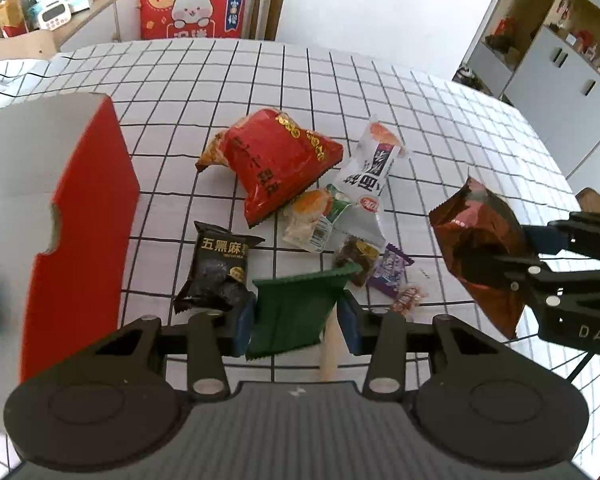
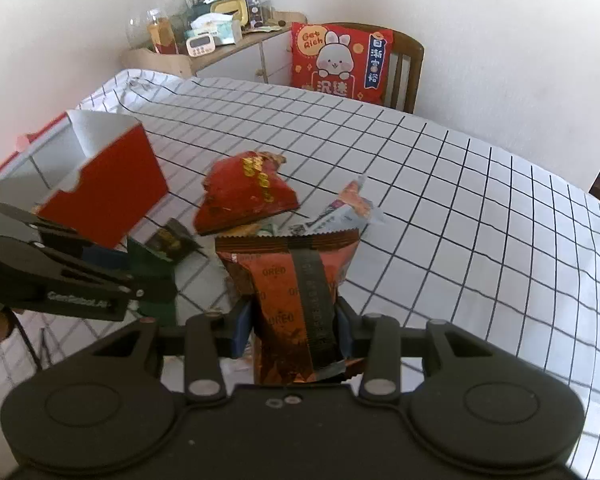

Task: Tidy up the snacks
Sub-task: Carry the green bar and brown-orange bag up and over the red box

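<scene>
We see white walls (image 2: 480, 20), a table under a black-gridded white cloth (image 2: 480, 216), a wooden chair (image 2: 406, 64) bearing a red rabbit cushion (image 2: 340, 60), a cluttered sideboard (image 2: 220, 52), and a shelving cabinet (image 1: 560, 40).

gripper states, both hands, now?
Left gripper: shut on the green packet, lifted off the table.
Right gripper: shut on the brown Oreo packet, also lifted.

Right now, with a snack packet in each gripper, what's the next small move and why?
Probably carry the green packet in the left gripper over to the open red box beside it. Both packets are gripped clear of the table, and that box is nearest the left hand.
</scene>
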### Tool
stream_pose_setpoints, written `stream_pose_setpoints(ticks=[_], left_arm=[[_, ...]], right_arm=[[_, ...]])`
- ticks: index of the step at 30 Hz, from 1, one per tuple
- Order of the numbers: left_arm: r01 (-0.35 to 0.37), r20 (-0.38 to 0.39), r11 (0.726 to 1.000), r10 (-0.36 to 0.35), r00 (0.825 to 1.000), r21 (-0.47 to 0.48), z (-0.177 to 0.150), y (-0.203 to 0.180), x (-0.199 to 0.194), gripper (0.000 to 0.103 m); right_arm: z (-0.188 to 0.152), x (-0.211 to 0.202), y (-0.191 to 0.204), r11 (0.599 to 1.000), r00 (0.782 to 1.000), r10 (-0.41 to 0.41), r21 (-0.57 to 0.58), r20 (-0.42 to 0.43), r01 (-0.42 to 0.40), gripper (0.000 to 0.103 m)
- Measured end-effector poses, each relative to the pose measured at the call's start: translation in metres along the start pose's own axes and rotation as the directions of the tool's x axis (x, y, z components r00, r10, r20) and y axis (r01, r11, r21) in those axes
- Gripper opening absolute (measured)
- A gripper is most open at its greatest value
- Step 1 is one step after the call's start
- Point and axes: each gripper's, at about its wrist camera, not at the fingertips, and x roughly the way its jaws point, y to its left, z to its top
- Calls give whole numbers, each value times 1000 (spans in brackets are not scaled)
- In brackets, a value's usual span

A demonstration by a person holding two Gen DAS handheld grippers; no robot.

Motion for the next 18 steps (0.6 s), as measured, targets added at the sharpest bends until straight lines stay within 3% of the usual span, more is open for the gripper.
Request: stream_pose_setpoints(ticks=[6, 8, 11, 18], left_arm=[[25, 29, 1000, -25, 999, -14, -10, 2, -29, 34], [25, 43, 999, -24, 999, -22, -14, 4, -39, 21], [16, 70, 999, -13, 997, -41, -18, 9, -53, 14], [14, 92, 999, -10, 996, -41, -27, 20, -74, 12]], right_arm=[[0, -26, 21, 1000, 999, 12, -3, 35, -12, 40], [-1, -34, 28, 1000, 999, 16, -4, 49, -16, 40], [-2, -43, 38, 1000, 998, 18, -14, 63, -18, 40], [-3, -55, 55, 999, 997, 21, -38, 80, -18, 40]])
